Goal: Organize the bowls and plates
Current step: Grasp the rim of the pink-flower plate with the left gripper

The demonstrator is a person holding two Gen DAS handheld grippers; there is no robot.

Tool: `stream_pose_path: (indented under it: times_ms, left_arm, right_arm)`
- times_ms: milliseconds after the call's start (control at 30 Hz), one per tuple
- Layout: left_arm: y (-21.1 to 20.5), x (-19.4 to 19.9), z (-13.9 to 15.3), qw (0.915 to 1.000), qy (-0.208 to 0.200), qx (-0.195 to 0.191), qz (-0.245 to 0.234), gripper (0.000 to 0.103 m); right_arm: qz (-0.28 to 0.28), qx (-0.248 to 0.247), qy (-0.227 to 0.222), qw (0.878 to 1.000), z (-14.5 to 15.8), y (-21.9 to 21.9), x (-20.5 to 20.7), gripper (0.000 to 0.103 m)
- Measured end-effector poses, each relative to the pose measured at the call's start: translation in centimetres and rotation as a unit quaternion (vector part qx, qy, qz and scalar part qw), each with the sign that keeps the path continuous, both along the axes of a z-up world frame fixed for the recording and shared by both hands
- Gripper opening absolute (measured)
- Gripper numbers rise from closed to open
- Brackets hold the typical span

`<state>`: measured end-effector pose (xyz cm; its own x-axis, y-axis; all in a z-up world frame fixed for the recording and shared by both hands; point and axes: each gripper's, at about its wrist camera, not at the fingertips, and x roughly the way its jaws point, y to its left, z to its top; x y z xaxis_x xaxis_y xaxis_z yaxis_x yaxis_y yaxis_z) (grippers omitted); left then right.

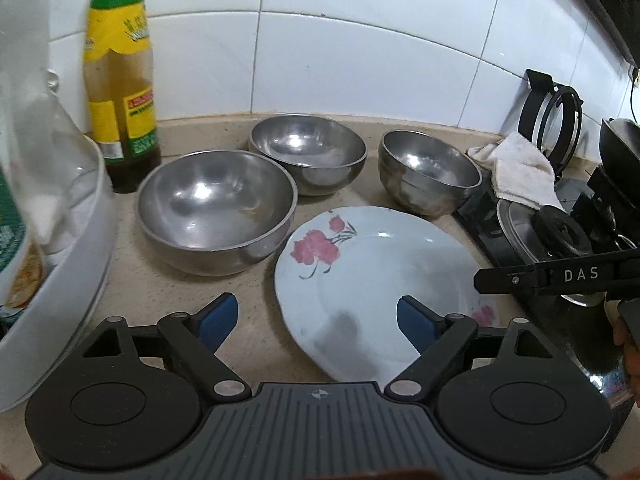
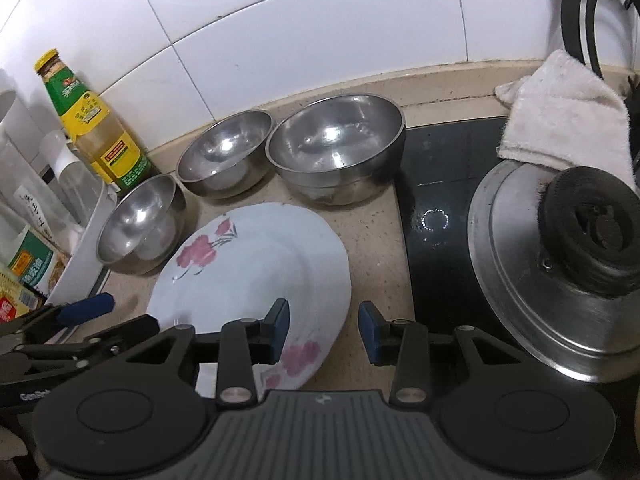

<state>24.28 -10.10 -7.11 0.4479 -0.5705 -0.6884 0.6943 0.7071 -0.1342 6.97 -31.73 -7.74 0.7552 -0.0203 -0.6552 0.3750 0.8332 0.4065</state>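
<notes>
Three round, shiny steel bowls [image 1: 218, 210] line the bench's back edge behind a glossy flowered plate [image 1: 376, 276], over which both the left gripper [image 1: 318, 320] and right gripper [image 2: 324, 330] hover, jaws apart.

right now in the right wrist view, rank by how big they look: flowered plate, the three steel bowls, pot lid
1. Flowered plate and pot lid: alike, both near the camera, unranked.
2. Right bowl.
3. Middle bowl and left bowl: alike, unranked.
</notes>
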Motion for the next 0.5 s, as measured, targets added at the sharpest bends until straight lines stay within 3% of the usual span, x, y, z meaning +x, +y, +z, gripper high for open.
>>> stream_pose_path:
  times_ms: [500]
  left_arm:
    - [-2.1,1.9,-1.9,0.9993,0.032,0.014,-0.010,0.089]
  right_arm:
    - [0.005,0.028,0.011,1.000,-1.1,-0.3,1.0,0.036]
